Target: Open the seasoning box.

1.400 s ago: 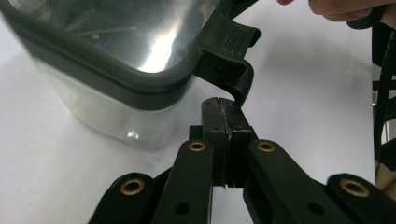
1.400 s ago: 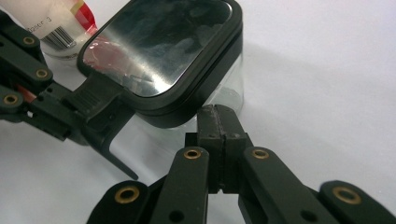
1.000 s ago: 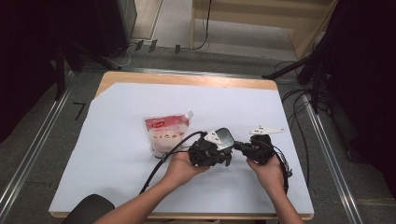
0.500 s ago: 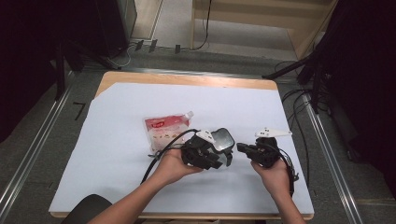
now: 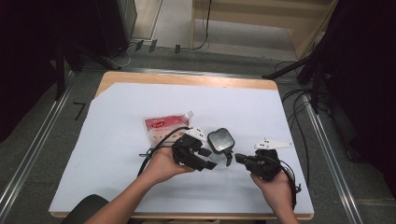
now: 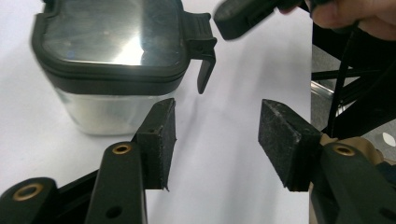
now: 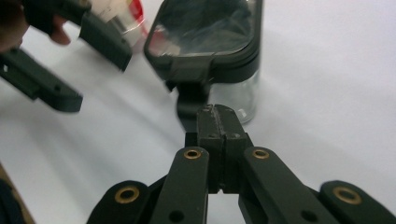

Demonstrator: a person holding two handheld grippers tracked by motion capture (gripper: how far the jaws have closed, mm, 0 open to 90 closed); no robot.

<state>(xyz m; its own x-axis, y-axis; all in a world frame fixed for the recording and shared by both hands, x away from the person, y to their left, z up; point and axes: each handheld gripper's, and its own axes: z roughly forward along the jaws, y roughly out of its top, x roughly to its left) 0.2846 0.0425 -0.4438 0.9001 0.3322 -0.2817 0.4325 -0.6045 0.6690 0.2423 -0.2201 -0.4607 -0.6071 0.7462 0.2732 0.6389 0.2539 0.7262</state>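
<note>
A clear square container (image 5: 220, 140) with a black lid stands on the white table cover, its side latch (image 6: 203, 51) flipped outward. My left gripper (image 5: 208, 162) lies just in front of and left of it. In the left gripper view this gripper (image 6: 217, 135) is open, with the container (image 6: 112, 60) beyond its left jaw and nothing between the pads. My right gripper (image 5: 239, 157) points at the container from the right. In the right gripper view it (image 7: 218, 116) is shut, its tip just below the hanging latch (image 7: 190, 100), holding nothing.
A red and white pouch (image 5: 163, 127) lies flat on the cover to the left of the container. The white cover (image 5: 116, 177) spans the wooden table. Cables trail from both grippers. Dark stands and cables sit on the floor to the right (image 5: 308, 93).
The right hand has drawn back toward the near edge and to the right. The left gripper has eased slightly left. The container has stayed put.
</note>
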